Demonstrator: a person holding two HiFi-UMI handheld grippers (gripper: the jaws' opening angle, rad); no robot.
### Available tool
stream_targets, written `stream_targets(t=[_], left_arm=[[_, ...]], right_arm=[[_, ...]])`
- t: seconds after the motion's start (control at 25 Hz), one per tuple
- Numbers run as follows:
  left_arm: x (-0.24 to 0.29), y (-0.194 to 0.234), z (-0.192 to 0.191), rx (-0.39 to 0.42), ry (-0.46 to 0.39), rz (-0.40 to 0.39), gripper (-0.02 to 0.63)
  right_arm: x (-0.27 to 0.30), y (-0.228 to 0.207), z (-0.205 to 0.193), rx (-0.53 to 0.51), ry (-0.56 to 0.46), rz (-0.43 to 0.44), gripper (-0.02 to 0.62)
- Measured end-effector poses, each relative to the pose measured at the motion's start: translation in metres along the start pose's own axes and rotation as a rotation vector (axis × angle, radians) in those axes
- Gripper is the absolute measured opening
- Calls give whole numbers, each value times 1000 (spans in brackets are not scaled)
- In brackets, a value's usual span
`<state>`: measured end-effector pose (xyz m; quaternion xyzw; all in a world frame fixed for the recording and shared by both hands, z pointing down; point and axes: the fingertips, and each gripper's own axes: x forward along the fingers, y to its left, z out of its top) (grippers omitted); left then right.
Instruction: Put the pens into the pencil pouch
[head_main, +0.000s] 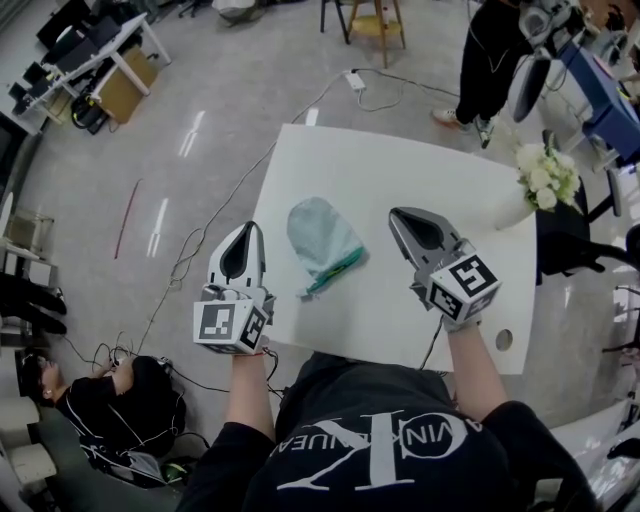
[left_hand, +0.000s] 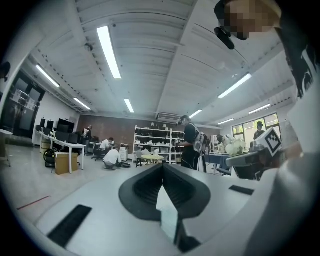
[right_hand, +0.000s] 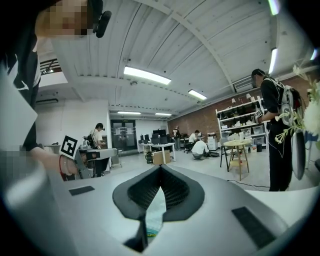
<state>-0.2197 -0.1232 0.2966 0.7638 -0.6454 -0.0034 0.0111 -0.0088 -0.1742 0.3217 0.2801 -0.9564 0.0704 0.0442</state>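
Note:
A pale green pencil pouch (head_main: 320, 234) lies in the middle of the white table (head_main: 400, 160). Green pens (head_main: 337, 271) stick out of its near, open end. My left gripper (head_main: 246, 230) hangs above the table's left edge, left of the pouch, shut and empty. My right gripper (head_main: 402, 216) hovers right of the pouch, also shut with nothing held. Both point level, away from me. In the left gripper view the closed jaws (left_hand: 162, 172) show only table below. In the right gripper view a bit of the pouch (right_hand: 154, 216) shows under the closed jaws (right_hand: 160, 172).
A white vase of flowers (head_main: 543, 182) stands at the table's far right corner. A round hole (head_main: 503, 340) is in the table near right. A person (head_main: 490, 60) stands beyond the table, near a stool (head_main: 378, 22). Cables (head_main: 190, 255) run over the floor at left.

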Motion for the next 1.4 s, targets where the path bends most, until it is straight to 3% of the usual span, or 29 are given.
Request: stream_targets(t=[0.52, 1.4], left_arm=[[-8, 11, 18, 14, -51, 28, 5], [-7, 14, 17, -1, -44, 47, 5]], right_arm=[[2, 4, 12, -47, -40, -1, 9], [-4, -2, 15, -31, -68, -15, 9]])
